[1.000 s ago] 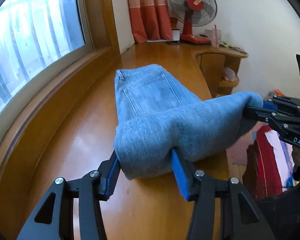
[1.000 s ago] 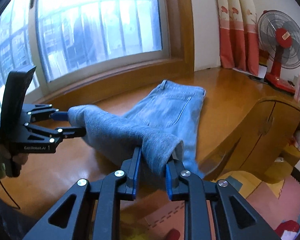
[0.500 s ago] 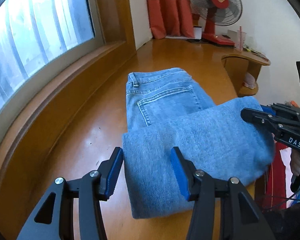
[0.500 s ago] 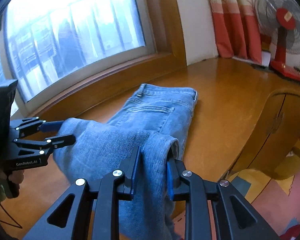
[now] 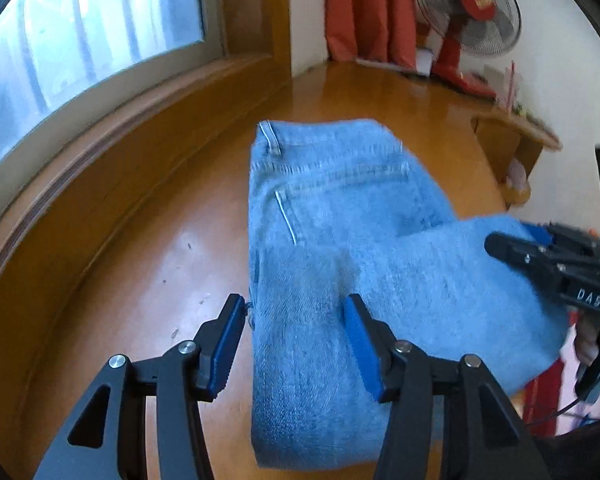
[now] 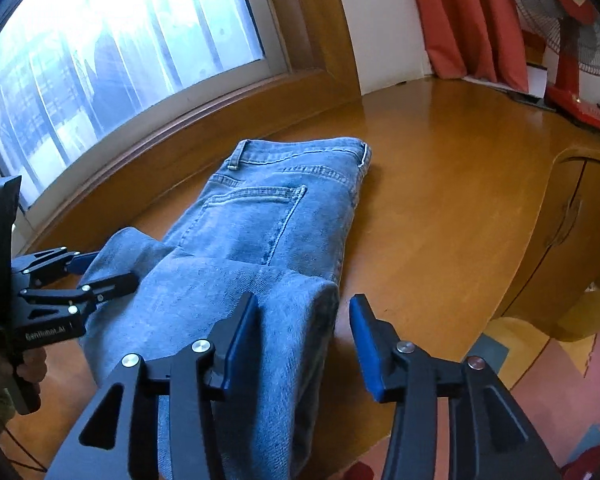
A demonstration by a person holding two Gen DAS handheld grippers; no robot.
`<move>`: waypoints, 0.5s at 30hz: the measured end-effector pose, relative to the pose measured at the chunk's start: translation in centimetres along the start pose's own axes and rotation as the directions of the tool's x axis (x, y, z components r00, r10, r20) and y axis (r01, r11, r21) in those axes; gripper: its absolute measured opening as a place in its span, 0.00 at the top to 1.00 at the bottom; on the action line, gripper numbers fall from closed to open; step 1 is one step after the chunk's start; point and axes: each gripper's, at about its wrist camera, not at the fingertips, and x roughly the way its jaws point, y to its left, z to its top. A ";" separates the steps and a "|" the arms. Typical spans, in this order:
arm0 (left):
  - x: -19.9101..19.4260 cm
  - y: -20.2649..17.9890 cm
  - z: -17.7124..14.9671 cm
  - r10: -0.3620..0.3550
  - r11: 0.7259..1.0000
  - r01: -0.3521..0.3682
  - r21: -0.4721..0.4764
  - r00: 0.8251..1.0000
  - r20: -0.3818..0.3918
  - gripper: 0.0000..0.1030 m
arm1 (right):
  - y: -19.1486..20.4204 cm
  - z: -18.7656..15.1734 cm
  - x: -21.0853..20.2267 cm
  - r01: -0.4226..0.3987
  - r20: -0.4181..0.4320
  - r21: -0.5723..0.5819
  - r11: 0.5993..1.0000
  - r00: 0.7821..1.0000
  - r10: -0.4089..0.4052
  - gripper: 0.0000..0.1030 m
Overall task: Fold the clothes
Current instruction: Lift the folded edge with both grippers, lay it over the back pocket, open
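Note:
Blue jeans (image 5: 340, 216) lie on the wooden table (image 5: 148, 248), their legs folded over toward the waistband, back pocket up. They also show in the right wrist view (image 6: 260, 224). My left gripper (image 5: 294, 346) is open, its fingers straddling the left corner of the folded layer, which lies loose between them. It appears at the left in the right wrist view (image 6: 100, 270). My right gripper (image 6: 302, 346) is open at the fold's right corner, the cloth lying against its left finger. In the left wrist view it (image 5: 512, 240) sits at the fold's right edge.
A window with a wooden sill (image 5: 112, 120) runs along the table's far side. A red fan (image 6: 572, 40) and red curtains (image 6: 472, 20) stand at the far end. A curved wooden cabinet (image 6: 568, 232) borders the table's right edge, with colourful floor mats (image 6: 540, 368) below.
Both grippers let go of the folded jeans leg: the right jaws opened in the last half second, the left earlier. The lifted fold now rests lower on the jeans. Both views moved closer.

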 end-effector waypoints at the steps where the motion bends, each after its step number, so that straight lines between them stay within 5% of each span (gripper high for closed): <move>1: -0.9 0.1 0.2 0.008 1.000 -0.008 -0.002 1.000 0.025 0.52 | 0.0 0.2 -0.6 0.000 0.014 -0.004 1.000 1.000 0.000 0.55; 6: -0.8 1.0 1.4 0.088 0.996 -0.087 -0.013 0.995 0.037 0.52 | 0.2 1.1 -3.3 -0.010 0.069 -0.027 1.000 0.998 0.012 0.54; 11: 1.7 1.7 1.5 0.097 0.994 -0.097 -0.051 0.995 -0.011 0.51 | 2.2 0.2 -0.1 -0.067 -0.034 -0.098 0.993 0.997 0.064 0.54; 15: 2.5 1.4 1.2 0.143 0.989 -0.144 -0.026 0.989 -0.037 0.41 | 2.1 -1.3 2.6 -0.058 -0.106 -0.133 0.989 0.993 0.044 0.54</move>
